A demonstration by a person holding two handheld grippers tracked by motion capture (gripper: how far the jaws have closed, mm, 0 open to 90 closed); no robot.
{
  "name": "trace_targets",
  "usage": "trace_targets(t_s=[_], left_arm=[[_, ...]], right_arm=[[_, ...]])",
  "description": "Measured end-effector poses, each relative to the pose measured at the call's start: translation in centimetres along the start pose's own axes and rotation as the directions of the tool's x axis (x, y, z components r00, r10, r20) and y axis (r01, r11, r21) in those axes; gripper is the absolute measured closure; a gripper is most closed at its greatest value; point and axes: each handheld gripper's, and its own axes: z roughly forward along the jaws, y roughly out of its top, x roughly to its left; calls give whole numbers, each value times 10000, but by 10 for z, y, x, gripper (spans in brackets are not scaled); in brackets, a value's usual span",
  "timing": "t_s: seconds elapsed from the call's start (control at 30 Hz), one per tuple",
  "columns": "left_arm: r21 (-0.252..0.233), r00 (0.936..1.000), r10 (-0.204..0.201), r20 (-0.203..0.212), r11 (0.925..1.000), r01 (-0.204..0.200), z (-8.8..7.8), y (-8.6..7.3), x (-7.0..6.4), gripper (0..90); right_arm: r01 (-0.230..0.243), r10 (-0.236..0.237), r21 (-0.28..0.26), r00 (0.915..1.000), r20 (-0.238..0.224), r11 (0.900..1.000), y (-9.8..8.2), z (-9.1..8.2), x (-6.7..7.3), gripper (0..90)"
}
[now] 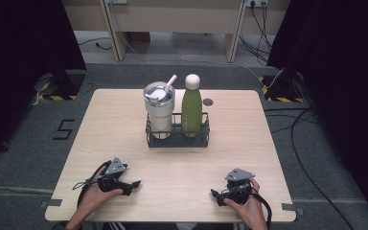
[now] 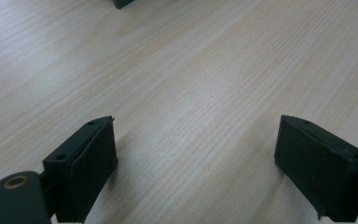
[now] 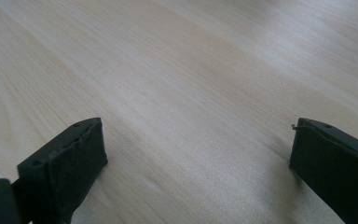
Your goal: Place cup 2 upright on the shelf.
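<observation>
From the high view, I see my left gripper and my right gripper lying low on the near part of the wooden table, well apart from each other, with their tips turned toward the middle. The things nearest to them are the steel tumbler with a straw and the green bottle, both standing upright side by side in the black wire caddy at the far middle of the table. I think the step now is the reach forward, and to do it well I should keep each gripper wide, come at the vessels from the side and level, and not push the caddy. In the left gripper view, my left gripper has its jaws standing wide apart, with bare table between them, holding nothing; a dark corner shows at the top edge, which I cannot identify. In the right gripper view, my right gripper is also spread wide over bare table, and nothing touches the pads.
</observation>
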Motion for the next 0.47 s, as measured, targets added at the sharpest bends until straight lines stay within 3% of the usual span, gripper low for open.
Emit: trace_targets(t_s=[0.47], left_arm=[[2, 10000, -5, 3, 10000, 5, 0, 0, 0, 120]], right_arm=[[1, -1, 83, 10000, 66, 10000, 0, 1, -1, 4]])
